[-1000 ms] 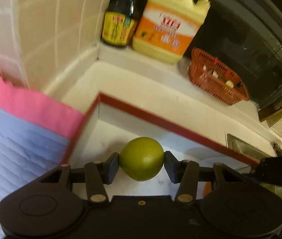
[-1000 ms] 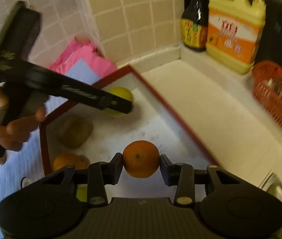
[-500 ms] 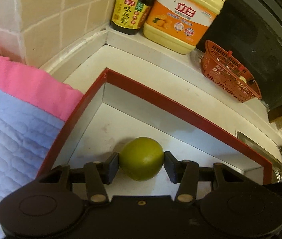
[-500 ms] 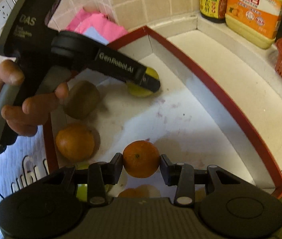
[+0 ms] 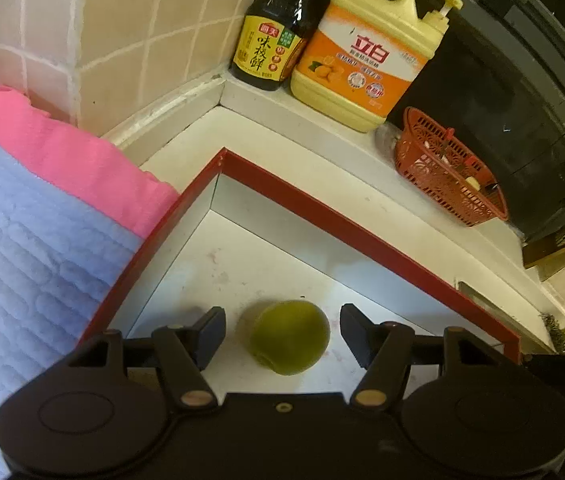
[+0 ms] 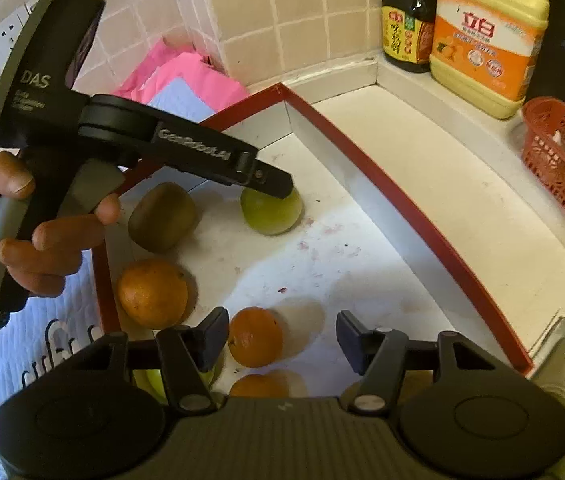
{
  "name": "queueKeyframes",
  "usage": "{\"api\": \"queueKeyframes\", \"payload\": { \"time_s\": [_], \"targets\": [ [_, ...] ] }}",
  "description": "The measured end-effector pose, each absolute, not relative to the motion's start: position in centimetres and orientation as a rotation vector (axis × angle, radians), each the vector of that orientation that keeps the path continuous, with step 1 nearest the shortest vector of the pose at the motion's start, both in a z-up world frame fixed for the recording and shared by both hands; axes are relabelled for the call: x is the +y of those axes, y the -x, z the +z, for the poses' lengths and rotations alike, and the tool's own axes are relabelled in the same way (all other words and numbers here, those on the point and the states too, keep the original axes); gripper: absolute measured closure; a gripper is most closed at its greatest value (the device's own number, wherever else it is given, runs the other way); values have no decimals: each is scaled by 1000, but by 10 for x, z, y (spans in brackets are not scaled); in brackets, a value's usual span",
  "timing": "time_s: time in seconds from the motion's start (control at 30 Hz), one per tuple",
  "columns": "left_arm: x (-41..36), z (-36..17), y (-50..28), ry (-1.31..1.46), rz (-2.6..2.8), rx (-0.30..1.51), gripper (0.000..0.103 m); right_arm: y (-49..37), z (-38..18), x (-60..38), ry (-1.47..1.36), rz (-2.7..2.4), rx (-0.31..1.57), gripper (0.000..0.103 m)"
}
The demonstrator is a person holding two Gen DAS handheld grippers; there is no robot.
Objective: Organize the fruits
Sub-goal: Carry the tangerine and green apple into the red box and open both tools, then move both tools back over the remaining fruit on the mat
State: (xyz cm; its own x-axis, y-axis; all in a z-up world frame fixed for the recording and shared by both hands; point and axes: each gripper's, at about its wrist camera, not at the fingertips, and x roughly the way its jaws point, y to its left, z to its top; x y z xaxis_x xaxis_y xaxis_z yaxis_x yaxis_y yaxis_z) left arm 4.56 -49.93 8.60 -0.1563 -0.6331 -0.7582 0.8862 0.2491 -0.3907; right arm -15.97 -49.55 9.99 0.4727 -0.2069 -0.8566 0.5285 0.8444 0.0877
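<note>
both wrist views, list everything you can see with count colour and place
tray: 1, red rim, white inside, on the counter
green fruit: 1, green, on the tray floor between the left tool's open jaws, untouched
oranges: 3, orange, near end of tray; one between the right tool's open jaws, one by the left wall, one partly hidden below
kiwi: 1, brown, by the tray's left wall
cloths: 2, pink under blue, left of tray
bottle: 1, dark, back corner
jug: 1, yellow and orange, beside bottle
basket: 1, red, right of jug
left tool: black, jaws just opened
right tool: black, jaws just opened
hand: 1, holding left tool
</note>
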Motion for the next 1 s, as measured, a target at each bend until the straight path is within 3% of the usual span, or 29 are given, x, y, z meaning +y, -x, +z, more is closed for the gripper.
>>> {"api": "queueKeyframes", "payload": {
  "time_s": [0.5,1.0],
  "targets": [
    [-428,137,-57,-256,-1368,946,28,169,131,-482,-275,-454,924,40],
    [-229,163,-159,-74,-996,844,26,126,155,-424,-74,-308,899,37]
  ]
}}
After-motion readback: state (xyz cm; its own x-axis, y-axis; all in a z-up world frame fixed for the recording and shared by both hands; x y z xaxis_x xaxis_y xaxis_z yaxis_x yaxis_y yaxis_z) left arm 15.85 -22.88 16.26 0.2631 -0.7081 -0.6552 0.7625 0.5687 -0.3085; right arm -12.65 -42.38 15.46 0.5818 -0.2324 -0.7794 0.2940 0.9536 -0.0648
